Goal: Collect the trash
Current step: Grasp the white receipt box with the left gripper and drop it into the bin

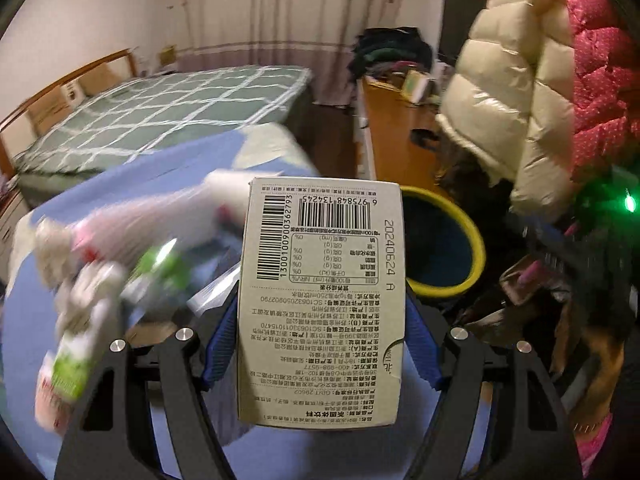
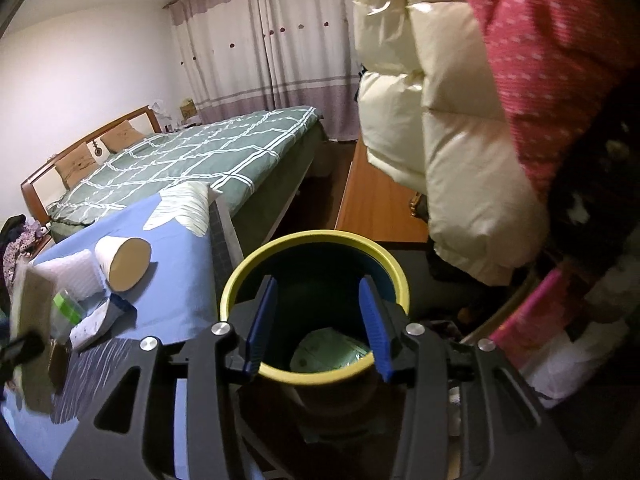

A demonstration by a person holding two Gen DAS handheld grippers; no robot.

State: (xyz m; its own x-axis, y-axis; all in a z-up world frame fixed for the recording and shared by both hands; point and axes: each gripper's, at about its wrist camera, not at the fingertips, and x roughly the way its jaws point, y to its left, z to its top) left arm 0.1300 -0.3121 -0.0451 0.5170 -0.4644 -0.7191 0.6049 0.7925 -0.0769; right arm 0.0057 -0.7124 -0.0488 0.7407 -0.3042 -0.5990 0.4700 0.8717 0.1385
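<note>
Cardboard, pale grey, printed with barcodes and small Chinese text: that is the drink carton (image 1: 320, 300) clamped between the blue pads of my left gripper (image 1: 316, 336), carried upright with its top pointing ahead of the fingers. Just past it and a little to its right stands the yellow-rimmed bin (image 1: 444, 240), dark blue inside, so by my reckoning this piece is on its way there and not yet dropped. My right gripper (image 2: 316, 328) hangs directly over the same bin (image 2: 312, 240), jaws spread wide, holding nothing. Down between its fingers, at the bottom of the bin, lies one green-and-white packet (image 2: 332, 350), so at least one item counts as collected. Left of that gripper, on the blue tablecloth (image 2: 176, 280), trash remains: a paper cup (image 2: 124, 262) on its side, white foam (image 2: 68, 268) touching it, a green-capped container (image 2: 66, 306), a small white-and-blue wrapper (image 2: 100, 318). My left view shows that heap only as blur. Judgement: early-to-middle, one in, one in hand, several left.
</note>
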